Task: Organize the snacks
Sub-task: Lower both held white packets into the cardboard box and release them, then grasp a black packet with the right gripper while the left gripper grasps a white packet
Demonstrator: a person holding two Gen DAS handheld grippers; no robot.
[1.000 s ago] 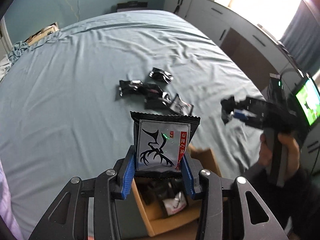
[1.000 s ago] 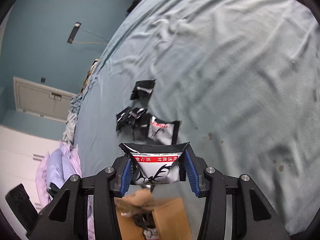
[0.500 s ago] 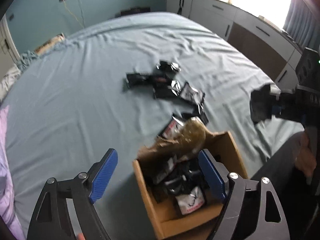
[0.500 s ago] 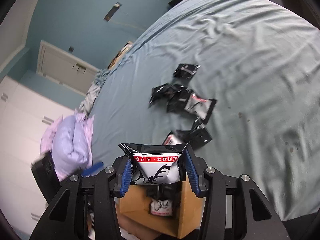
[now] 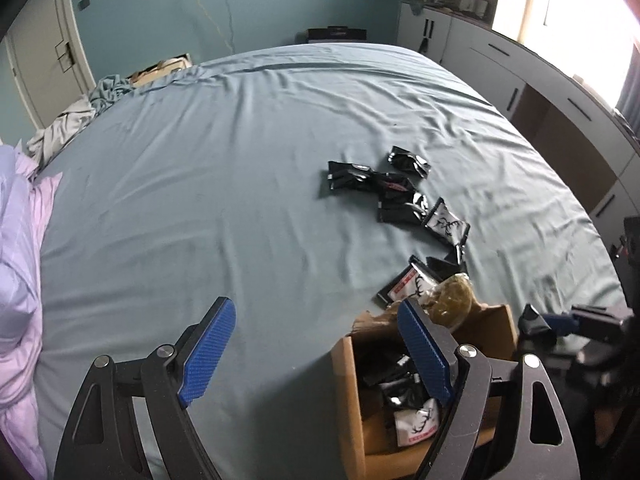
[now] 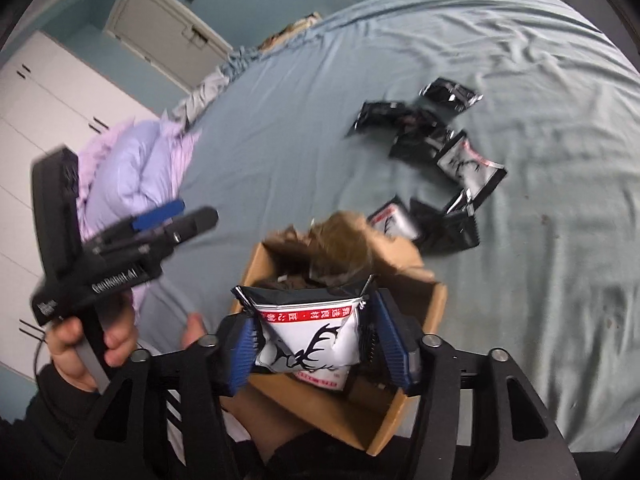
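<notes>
My right gripper (image 6: 320,348) is shut on a white snack packet with a black antler print (image 6: 308,340), held just above the open cardboard box (image 6: 434,304). The box (image 5: 348,396) holds several packets. My left gripper (image 5: 316,348) is open and empty, to the left of the box, and shows in the right wrist view (image 6: 176,224). Several black and white snack packets (image 5: 394,196) lie scattered on the blue bed sheet beyond the box, also in the right wrist view (image 6: 424,136).
The blue sheet (image 5: 224,168) covers a wide bed. A lilac duvet (image 5: 20,264) is piled at the left edge. Grey cabinets (image 5: 560,92) run along the right side. A white door (image 6: 160,28) and wardrobes stand behind.
My left gripper opened and dropped its antler packet into the box, then swung left. My right gripper carried its packet from over the bed to above the box.
</notes>
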